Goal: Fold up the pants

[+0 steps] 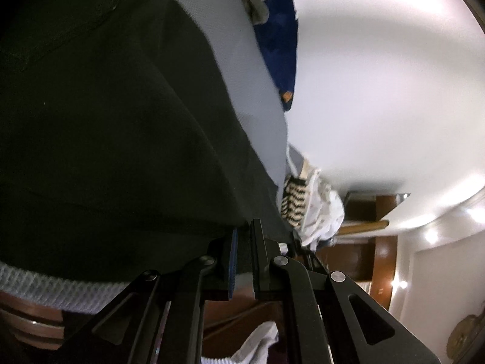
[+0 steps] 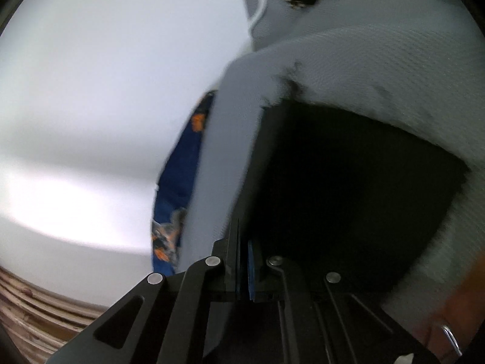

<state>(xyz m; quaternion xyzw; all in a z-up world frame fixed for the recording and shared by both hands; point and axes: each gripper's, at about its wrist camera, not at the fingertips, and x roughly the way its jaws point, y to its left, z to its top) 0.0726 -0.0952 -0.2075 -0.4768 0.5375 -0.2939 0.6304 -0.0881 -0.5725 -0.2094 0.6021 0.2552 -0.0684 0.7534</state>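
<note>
Dark cloth of the pants [image 1: 106,127] fills the left wrist view from 9 to 12 o'clock, spread over a grey bed [image 1: 242,69]. An edge of it is pinched by the left gripper [image 1: 242,236], with the jaws nearly together. The right gripper [image 2: 244,242] is pressed together on another dark edge at 3 o'clock. The cloth is likely to slip out if one side is pulled faster, and the fold would then go crooked. No box or basket is seen.
</note>
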